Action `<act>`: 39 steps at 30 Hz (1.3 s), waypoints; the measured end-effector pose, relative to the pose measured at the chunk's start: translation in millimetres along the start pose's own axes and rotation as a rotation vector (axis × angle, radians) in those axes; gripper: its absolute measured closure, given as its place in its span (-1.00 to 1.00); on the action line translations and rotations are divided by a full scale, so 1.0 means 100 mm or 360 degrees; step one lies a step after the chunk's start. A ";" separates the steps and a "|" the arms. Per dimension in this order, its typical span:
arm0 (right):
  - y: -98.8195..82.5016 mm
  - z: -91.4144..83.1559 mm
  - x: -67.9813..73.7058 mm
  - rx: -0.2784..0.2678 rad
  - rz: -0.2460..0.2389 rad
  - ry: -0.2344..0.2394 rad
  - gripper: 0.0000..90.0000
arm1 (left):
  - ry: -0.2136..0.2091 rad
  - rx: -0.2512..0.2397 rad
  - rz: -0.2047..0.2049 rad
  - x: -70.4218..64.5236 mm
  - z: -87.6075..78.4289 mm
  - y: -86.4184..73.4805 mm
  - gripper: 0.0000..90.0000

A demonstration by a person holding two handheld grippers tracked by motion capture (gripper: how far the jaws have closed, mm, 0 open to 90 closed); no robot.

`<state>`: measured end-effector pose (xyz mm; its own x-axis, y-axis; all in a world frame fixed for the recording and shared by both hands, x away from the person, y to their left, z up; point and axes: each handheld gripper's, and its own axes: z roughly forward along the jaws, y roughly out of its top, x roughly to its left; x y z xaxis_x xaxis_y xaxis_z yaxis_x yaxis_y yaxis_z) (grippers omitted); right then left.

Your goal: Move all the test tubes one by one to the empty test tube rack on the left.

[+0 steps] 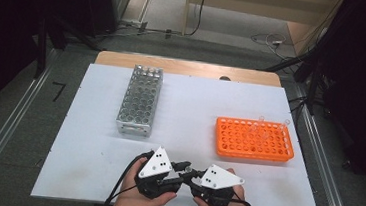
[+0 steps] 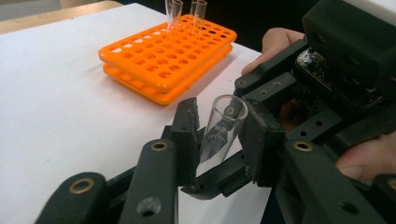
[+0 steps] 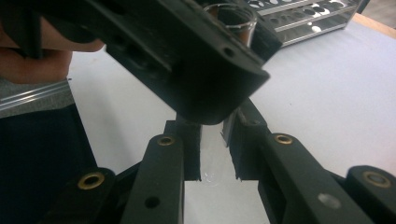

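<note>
Both grippers are clamping one test tube [image 2: 223, 128]: left gripper [image 2: 217, 135] pinching its upper end, right gripper [image 3: 212, 151] its lower end, tube axis running fingers-to-fingers between them.

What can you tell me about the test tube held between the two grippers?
The test tube is clear, glass or plastic by its look, open at its upper end, with faint white print on its wall. It looks empty. It stands tilted above the white table, near its front edge. The left gripper and the right gripper each have their jaws closed on it; no earlier view shows how it got there.
</note>
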<state>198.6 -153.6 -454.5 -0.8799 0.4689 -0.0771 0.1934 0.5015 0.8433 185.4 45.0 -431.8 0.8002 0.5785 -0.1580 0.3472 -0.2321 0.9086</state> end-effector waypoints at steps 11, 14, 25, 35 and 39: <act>0.00 0.01 0.00 0.0004 0.0013 0.0027 0.64 | 0.0045 0.0006 0.0070 -0.02 0.01 -0.01 0.67; 0.00 0.01 -0.01 0.0001 0.0017 0.0030 0.63 | 0.0044 -0.0001 0.0068 -0.02 0.01 -0.01 0.67; -0.03 -0.06 -0.08 -0.0024 0.0034 0.0054 -0.05 | 0.0061 -0.0066 -0.0010 0.10 -0.06 0.04 0.68; -0.07 -0.36 -0.43 -0.0132 0.0262 -0.0050 -0.97 | 0.0151 -0.0106 -0.0047 0.35 -0.15 0.21 0.68; -0.13 -0.49 -0.55 -0.0146 0.0287 -0.0042 -1.00 | 0.0182 -0.0123 -0.0060 0.48 -0.17 0.26 0.68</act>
<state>223.7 -221.4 -435.1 -0.8226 0.5647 0.0667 0.3053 0.3396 0.8896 224.4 79.6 -409.3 0.7249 0.6720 -0.1513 0.3336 -0.1503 0.9307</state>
